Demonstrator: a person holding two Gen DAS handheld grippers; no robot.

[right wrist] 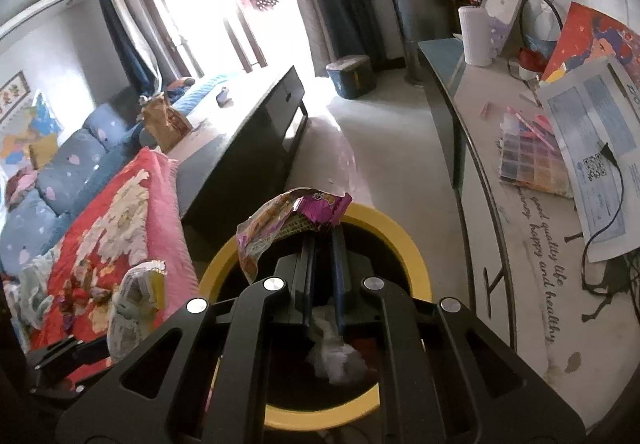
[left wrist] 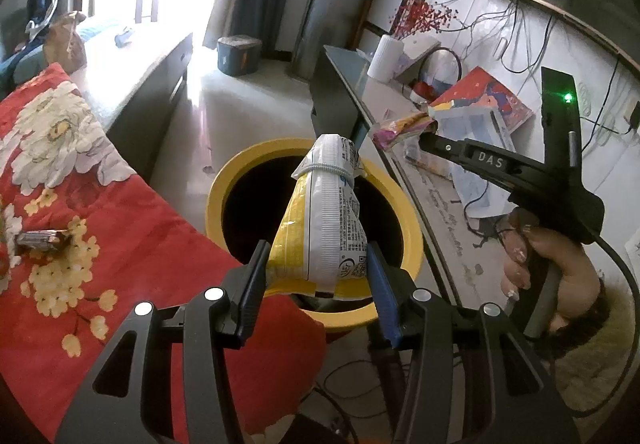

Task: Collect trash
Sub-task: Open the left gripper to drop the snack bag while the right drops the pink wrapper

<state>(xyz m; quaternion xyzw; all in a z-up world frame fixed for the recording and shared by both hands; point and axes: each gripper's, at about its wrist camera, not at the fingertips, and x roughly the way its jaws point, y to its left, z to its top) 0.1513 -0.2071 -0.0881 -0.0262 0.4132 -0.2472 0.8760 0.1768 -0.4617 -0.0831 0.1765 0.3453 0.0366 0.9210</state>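
Left wrist: we are gripping the yellow-white bag (left wrist: 320,220) in the left gripper (left wrist: 316,276) over the yellow bin (left wrist: 224,184), while the right gripper (right wrist: 322,240) is pinching a purple wrapper (right wrist: 296,220) (light, likely to flutter past the rim).

Left claw (left wrist: 316,268) half-spread around something held, right claw (right wrist: 322,240) pinched tight, both angled downward.

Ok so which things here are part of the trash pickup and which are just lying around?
Job:
yellow-and-white snack bag in left gripper
purple wrapper in right gripper
yellow bin
dark wrapper on quilt

Lying about:
paper roll
bead box
printed sheet
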